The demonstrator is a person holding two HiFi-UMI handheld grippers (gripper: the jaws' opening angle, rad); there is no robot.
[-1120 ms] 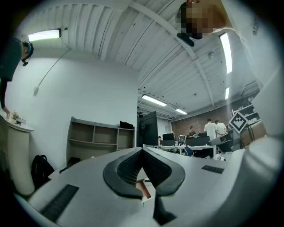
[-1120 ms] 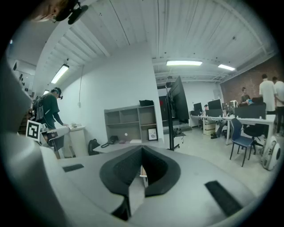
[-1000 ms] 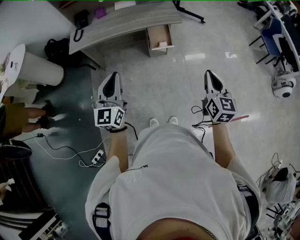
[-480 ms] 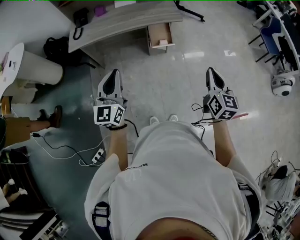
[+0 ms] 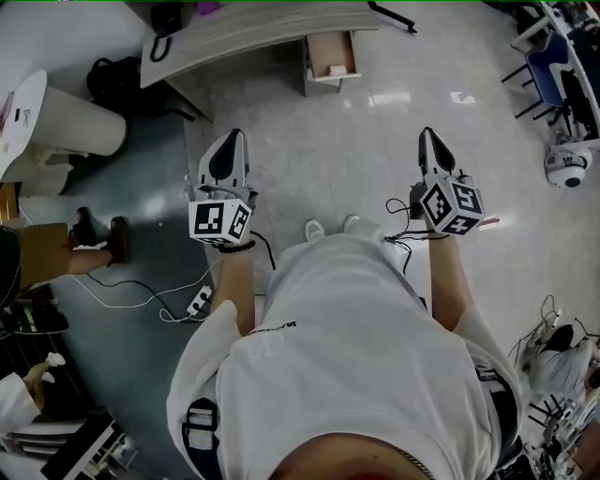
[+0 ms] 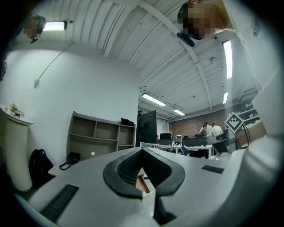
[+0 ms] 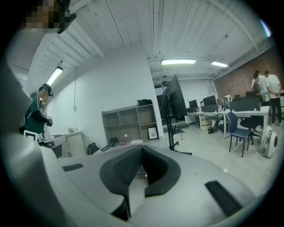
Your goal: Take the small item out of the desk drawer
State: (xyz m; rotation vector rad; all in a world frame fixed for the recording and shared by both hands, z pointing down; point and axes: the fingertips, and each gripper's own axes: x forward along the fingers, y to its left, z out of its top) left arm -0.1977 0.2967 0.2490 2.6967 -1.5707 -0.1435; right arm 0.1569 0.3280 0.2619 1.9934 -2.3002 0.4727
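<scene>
Drawer (image 5: 330,49) is hanging open from the desk (image 5: 253,33), pulled out toward the person. It's showing a tan, boxy interior with low walls. Only one thing is showing inside: the item (image 5: 336,69), lying at the near front end of the drawer. It's reading as a small, pale, flattish piece, too small here to make out its shape or material.

Desk top is looking like grey wood-grain laminate with a long curved front edge. A black corded phone (image 5: 166,19) is sitting at its left end.

Left gripper (image 5: 232,134) is showing its tips meeting at a point with nothing between them. In the left gripper view (image 6: 142,149) the dark ribbed pads are forming a closed V, and a sliver of the brown drawer (image 6: 143,185) is visible below the tips. Right gripper (image 5: 427,133) is the same, with its tongs fully pinched together and empty (image 7: 142,147). Both are hovering over the glossy pale tile floor (image 5: 337,150), well apart from the drawer, which is sitting ahead and roughly between them.

Off to the left, a white round pedestal table (image 5: 70,136) is standing on matte grey-green flooring, and a black bag (image 5: 114,77) is slumping just beside the desk's end.
</scene>
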